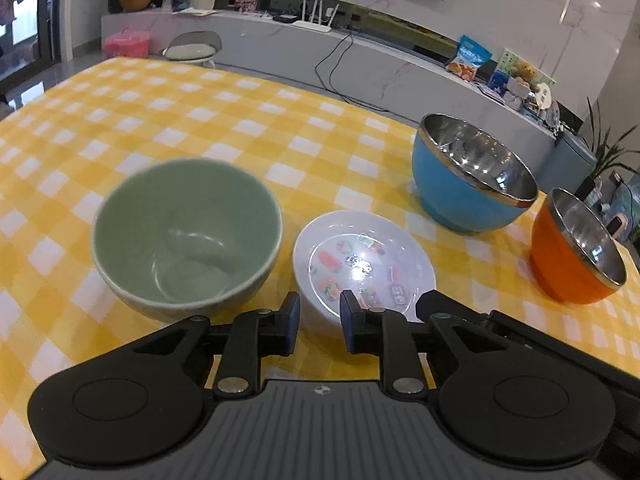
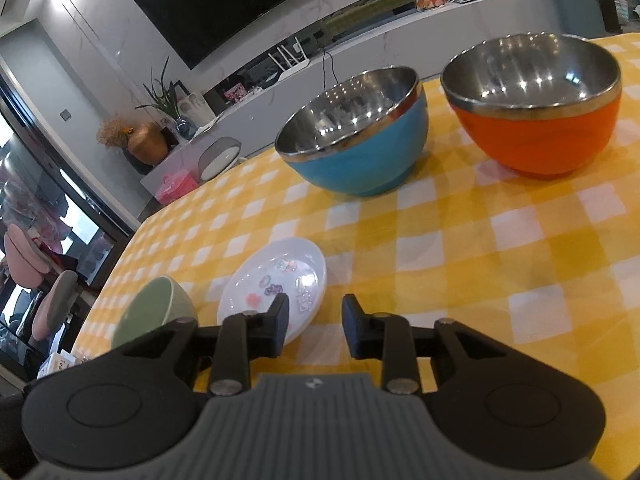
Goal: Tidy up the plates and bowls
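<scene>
Yellow-checked table [image 1: 200,92] — green bowl [image 1: 186,236], white plate [image 1: 362,264], blue bowl [image 1: 472,184], orange bowl [image 1: 576,252] all separate, nothing stacked — left gripper [image 1: 319,322] and right gripper [image 2: 315,326] parted, empty.

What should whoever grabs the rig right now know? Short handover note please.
Left gripper: open, empty, just short of the white plate.
Right gripper: open, empty, above bare yellow checked tablecloth.
Things: green bowl left of the white plate; blue bowl and orange bowl side by side further back, all upright and separate.
Done: nothing stacked or grouped.
Left: gather and stack all four pieces.
</scene>
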Demonstrator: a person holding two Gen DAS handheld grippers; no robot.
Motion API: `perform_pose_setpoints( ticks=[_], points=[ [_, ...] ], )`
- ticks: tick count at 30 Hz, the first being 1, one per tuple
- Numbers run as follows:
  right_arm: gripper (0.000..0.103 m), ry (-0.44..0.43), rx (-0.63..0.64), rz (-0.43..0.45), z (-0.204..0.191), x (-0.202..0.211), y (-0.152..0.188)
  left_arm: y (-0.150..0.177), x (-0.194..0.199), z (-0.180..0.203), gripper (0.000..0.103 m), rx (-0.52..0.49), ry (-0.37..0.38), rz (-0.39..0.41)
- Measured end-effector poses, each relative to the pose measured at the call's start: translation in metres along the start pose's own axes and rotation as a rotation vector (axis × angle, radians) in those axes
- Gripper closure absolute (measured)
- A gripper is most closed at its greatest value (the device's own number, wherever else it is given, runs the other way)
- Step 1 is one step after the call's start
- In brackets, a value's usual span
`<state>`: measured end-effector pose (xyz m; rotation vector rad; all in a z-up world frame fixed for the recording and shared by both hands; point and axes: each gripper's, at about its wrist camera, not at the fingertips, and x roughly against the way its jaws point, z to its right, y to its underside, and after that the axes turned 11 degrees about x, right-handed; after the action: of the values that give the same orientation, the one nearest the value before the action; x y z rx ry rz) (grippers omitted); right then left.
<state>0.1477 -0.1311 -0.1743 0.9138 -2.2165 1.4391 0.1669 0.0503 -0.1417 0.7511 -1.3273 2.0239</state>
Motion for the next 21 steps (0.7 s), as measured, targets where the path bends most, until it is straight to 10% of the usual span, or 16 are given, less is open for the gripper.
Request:
perform_pose_setpoints(
  ticks=[21],
  points=[
    [0.099,-0.033,-0.049,-0.013,-0.007,0.009,-0.004,-0.014,0.027,-0.005,0.094,0.093,0.010,-0.048]
  ],
)
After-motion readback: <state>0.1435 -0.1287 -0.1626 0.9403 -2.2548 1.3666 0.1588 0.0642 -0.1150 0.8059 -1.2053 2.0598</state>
